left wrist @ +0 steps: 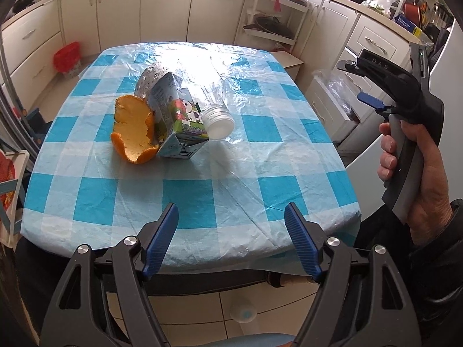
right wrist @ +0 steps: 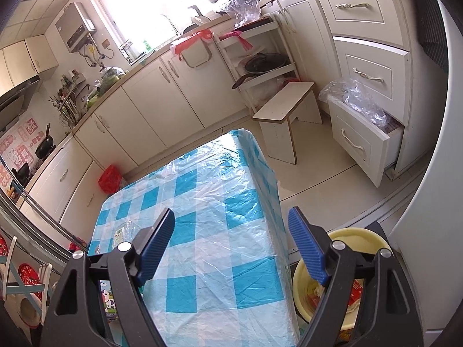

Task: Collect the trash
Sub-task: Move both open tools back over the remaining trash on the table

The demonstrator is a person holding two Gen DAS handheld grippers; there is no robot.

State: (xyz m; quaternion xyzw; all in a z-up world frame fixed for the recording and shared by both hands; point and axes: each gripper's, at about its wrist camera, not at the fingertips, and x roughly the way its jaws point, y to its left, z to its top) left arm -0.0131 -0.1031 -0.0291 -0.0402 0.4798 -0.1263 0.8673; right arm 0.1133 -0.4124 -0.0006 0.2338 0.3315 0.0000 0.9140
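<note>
Left gripper (left wrist: 231, 240): fingers spread wide, holding nothing, above the near edge of the desk (left wrist: 260, 179) with its blue-checked plastic cover. Mid-desk, clustered and touching: orange peel (left wrist: 133, 130) at left, milk carton (left wrist: 176, 115) lying tilted at centre, clear plastic bottle (left wrist: 217, 107) on its side at right, white cap toward the camera. Right gripper (right wrist: 231, 245): fingers likewise wide apart and empty, held off the desk's right side by the right hand (left wrist: 416, 173). Yellow basin (right wrist: 356, 243) on the floor beside the desk. Beyond: wooden stool (right wrist: 283, 107), open drawer (right wrist: 361, 141) and red bag (left wrist: 68, 55).

Orange peel (left wrist: 134, 129), tilted milk carton (left wrist: 176, 115) and toppled clear bottle (left wrist: 215, 107) touch.
</note>
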